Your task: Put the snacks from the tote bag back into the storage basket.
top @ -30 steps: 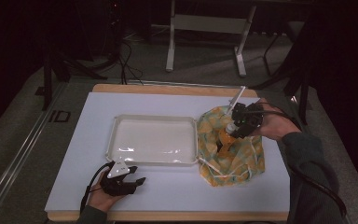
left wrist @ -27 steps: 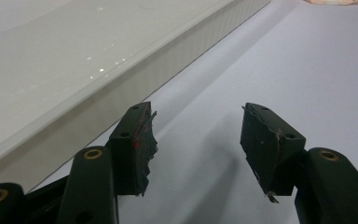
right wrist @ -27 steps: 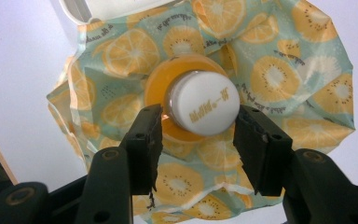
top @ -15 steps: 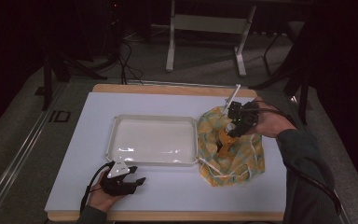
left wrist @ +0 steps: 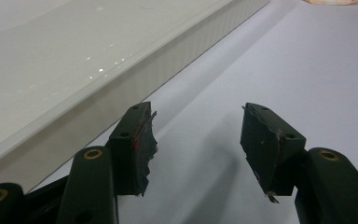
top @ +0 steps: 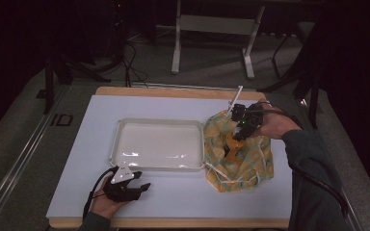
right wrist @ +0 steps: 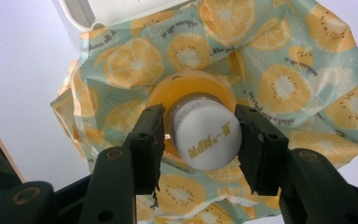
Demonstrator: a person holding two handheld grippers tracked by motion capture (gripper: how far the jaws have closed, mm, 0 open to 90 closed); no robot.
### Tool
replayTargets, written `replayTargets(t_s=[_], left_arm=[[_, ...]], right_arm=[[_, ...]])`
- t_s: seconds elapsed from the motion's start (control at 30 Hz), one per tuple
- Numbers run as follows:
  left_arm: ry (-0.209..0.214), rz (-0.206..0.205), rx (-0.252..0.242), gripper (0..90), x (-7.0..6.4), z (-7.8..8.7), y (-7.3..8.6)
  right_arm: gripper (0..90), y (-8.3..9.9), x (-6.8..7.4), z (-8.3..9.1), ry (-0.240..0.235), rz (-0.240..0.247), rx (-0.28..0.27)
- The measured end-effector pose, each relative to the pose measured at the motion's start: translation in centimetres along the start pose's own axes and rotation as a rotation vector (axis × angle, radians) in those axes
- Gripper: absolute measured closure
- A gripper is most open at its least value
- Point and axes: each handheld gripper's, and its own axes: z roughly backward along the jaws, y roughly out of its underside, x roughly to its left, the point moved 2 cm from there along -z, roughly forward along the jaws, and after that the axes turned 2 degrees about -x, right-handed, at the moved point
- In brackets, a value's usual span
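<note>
Right gripper view: your jaws are clamped on the white cap of an orange bottle (right wrist: 200, 126) held over the open bag.

Gripping it by the cap keeps the bottle hanging upright above the fruit-print drawstring bag (right wrist: 279, 79), so it can go straight down or lift clear. In the high view, your left gripper (top: 134, 186) rests on the table near you with its jaws apart, holding nothing, just in front of the white tray (top: 125, 126); beyond, your right gripper (top: 241, 129) hovers over the bag.
</note>
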Motion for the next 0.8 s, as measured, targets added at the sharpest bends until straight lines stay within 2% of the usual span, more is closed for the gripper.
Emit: replayTargets(t_s=[0.43, 0.8], left_arm=[[0.001, -0.001, 0.0, 44.0, -0.02, 0.0, 0.0], [0.002, -0.005, 0.003, 44.0, -0.02, -0.01, -0.01]], right_arm=[[54.9, -0.47, -0.26, -0.45, -0.027, -0.015, 0.04], [58.2, -0.31, -0.45, -0.27, -0.049, -0.039, 0.021]])
